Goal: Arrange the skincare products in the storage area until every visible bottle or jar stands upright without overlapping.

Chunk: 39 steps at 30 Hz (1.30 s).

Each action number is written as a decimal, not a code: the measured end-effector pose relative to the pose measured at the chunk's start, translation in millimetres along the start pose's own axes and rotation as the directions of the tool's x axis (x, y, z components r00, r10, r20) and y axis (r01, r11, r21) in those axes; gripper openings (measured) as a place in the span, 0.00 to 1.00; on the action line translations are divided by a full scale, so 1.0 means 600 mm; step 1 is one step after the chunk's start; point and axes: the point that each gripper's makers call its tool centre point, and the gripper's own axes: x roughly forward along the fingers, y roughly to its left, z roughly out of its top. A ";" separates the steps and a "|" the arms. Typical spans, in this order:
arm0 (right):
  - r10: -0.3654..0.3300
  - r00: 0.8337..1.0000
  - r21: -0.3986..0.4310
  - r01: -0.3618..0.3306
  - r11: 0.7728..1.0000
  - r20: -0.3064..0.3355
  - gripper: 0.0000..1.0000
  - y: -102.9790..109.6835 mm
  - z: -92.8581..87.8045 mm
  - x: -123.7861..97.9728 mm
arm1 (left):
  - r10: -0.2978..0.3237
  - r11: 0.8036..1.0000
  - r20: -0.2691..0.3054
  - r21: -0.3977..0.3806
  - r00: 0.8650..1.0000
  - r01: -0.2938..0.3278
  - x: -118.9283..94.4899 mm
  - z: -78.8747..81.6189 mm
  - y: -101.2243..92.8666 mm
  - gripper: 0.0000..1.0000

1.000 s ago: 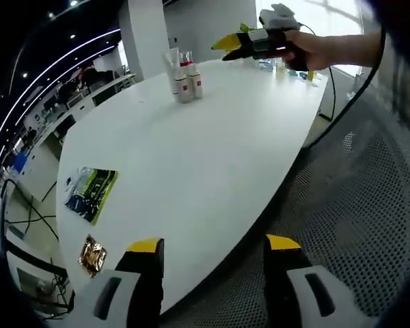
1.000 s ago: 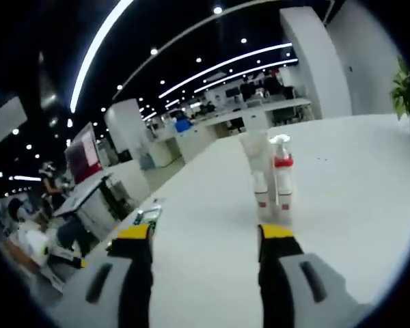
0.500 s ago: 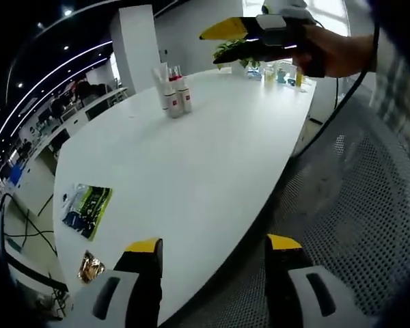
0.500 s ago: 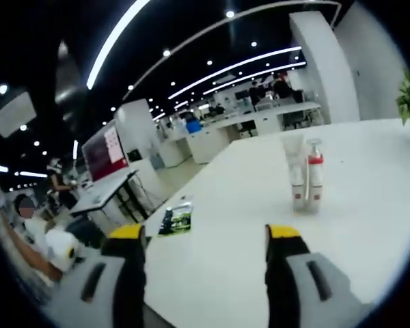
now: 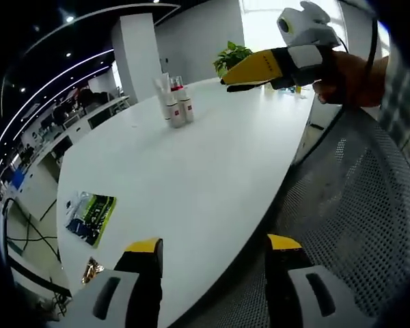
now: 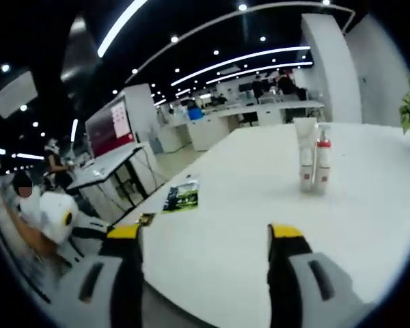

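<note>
The skincare bottles [image 5: 173, 102] stand upright, clustered on the white table [image 5: 191, 178], upper left of centre in the left gripper view. The left gripper [image 5: 213, 251] and right gripper [image 6: 206, 236] are both released, holding nothing, well apart from the bottles.

The skincare products [image 5: 173, 100] stand upright in a tight cluster on the far part of the white table [image 5: 212, 171], well apart from its near edge; they are white containers, touching or nearly so; the tallest is a tube-like one that widens toward its top; beside it stands a pump bottle with a red collar; red bands mark their lower bodies; in the right gripper view the cluster [image 6: 311, 162] stands far and to the right; how many there are cannot be told.
</note>
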 end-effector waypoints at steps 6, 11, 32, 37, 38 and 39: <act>0.023 1.000 -0.043 -0.023 0.999 0.014 0.71 0.003 0.009 0.007 | 0.004 1.000 -0.010 -0.005 1.000 -0.004 0.002 -0.002 0.002 0.61; 0.028 0.999 -0.058 -0.027 0.998 0.021 0.69 0.005 0.008 0.014 | 0.002 1.000 -0.018 -0.012 1.000 -0.002 0.003 -0.004 0.001 0.63; 0.072 0.997 -0.073 -0.072 0.995 0.005 0.77 0.011 0.001 0.017 | 0.042 0.962 0.058 -0.274 0.997 -0.025 0.002 0.042 0.100 0.83; 0.059 0.998 -0.084 -0.059 0.995 -0.006 0.81 0.008 -0.002 0.016 | 0.091 0.960 0.050 -0.272 0.995 -0.074 -0.001 0.045 0.148 0.87; 0.061 0.998 -0.087 -0.061 0.994 -0.007 0.81 0.009 -0.003 0.016 | 0.098 0.958 0.048 -0.275 0.994 -0.081 -0.002 0.045 0.157 0.89; 0.063 0.998 -0.090 -0.064 0.994 -0.010 0.82 0.010 -0.004 0.016 | 0.113 0.957 0.054 -0.275 0.992 -0.094 -0.004 0.046 0.170 0.89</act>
